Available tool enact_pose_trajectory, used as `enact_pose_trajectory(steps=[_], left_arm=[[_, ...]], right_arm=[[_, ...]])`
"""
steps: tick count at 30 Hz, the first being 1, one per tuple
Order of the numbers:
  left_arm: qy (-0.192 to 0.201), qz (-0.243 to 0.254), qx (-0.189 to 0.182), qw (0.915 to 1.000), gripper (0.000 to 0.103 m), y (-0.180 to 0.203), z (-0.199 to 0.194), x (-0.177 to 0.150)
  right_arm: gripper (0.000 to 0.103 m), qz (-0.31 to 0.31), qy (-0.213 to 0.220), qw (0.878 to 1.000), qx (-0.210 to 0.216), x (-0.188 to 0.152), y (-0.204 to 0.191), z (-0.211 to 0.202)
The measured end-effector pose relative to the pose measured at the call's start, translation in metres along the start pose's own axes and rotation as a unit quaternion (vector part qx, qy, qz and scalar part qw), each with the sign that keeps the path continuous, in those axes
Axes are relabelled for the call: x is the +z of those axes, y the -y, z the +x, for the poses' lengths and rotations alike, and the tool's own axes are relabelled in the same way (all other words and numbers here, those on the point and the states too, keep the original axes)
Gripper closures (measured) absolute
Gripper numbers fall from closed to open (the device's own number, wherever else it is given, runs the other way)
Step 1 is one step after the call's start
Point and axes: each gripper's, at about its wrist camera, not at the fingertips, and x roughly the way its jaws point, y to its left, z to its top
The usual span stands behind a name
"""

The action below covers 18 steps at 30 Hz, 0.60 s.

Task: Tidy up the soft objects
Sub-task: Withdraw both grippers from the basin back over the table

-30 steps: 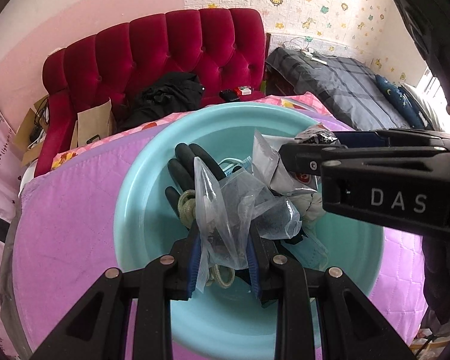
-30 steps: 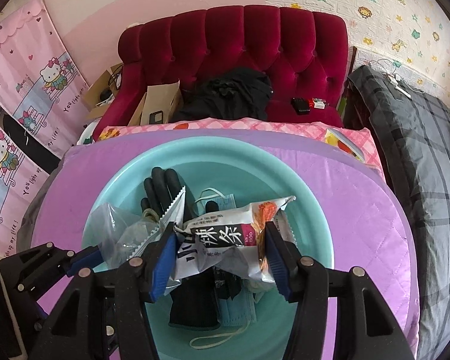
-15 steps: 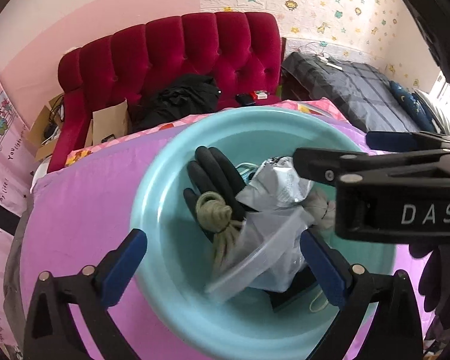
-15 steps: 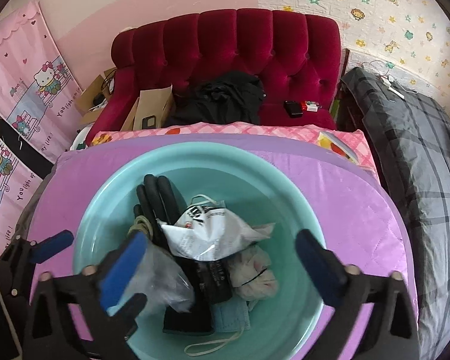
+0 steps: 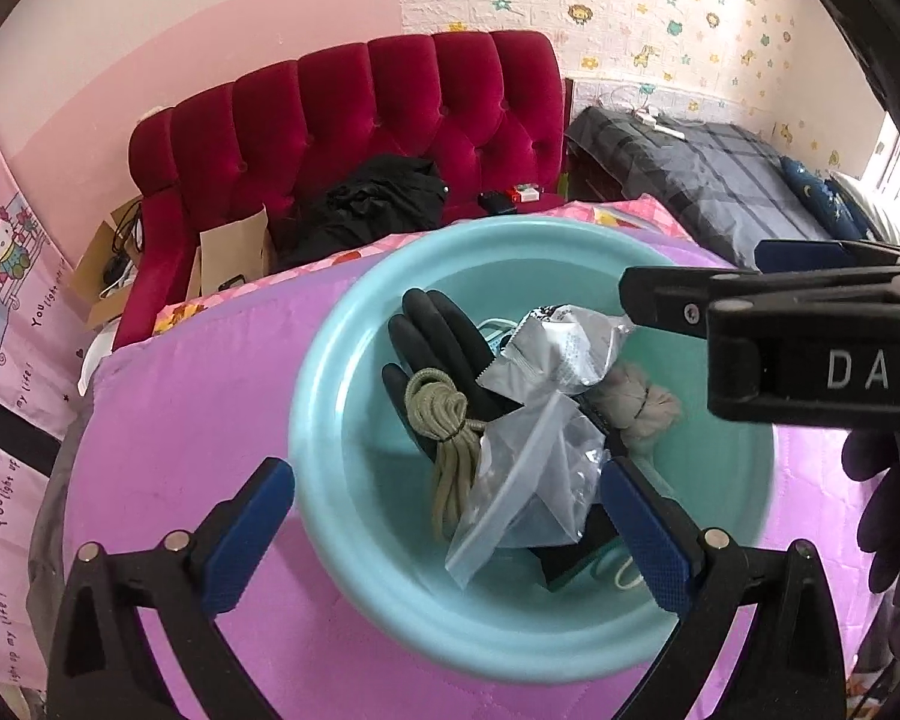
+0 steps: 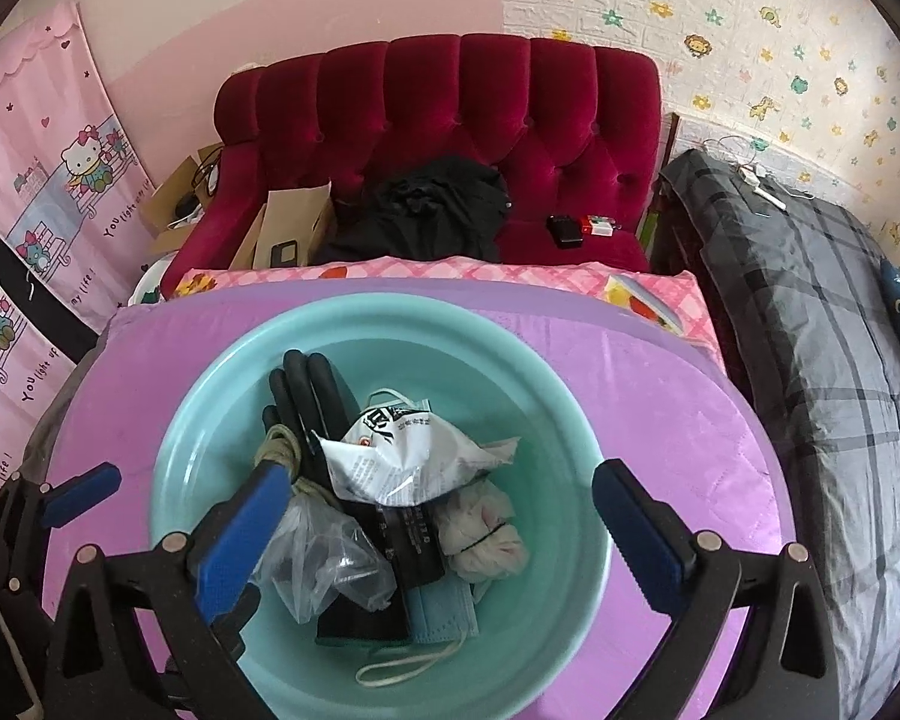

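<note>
1. Left wrist view: the left claw (image 5: pixel 447 531) hangs with its blue-padded fingers spread wide and nothing between them, over the near rim of the round turquoise plastic basin (image 5: pixel 330 516) that sits on the purple quilted bed cover (image 5: pixel 198 408). The crumpled clear plastic zip bag (image 5: pixel 534 486) lies loose in the basin just ahead of the claw, between the finger lines, its long axis slanting from near-left up to far-right. Beside it on the left is the coiled olive-green rope (image 5: pixel 444 420), lying on the black rubber glove (image 5: pixel 432 336).

2. The silver foil snack packet (image 5: pixel 561 348) and a pale knotted cloth bundle (image 5: pixel 639 408) lie farther in (closer to the other tool, whose black body crosses this view at the right).

3. Right wrist view: the right claw (image 6: pixel 441 531) is likewise wide apart and empty above the basin. The snack packet sits directly ahead of it, atop the heap; a light blue face mask (image 6: pixel 441 612) lies at the near edge. The right arm looks nearer the packet, the left nearer the bag.
</note>
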Motion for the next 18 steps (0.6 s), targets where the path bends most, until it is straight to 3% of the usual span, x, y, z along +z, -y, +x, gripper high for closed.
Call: enact_pose_trajectory(steps=[18], left_arm=[[0.028,-0.011,0.012,0.9995,0.0,0.008,-0.069,-0.023]], right_arm=[[0.0,-0.005,0.028,0.999,-0.019,-0.03,-0.008,-0.084]])
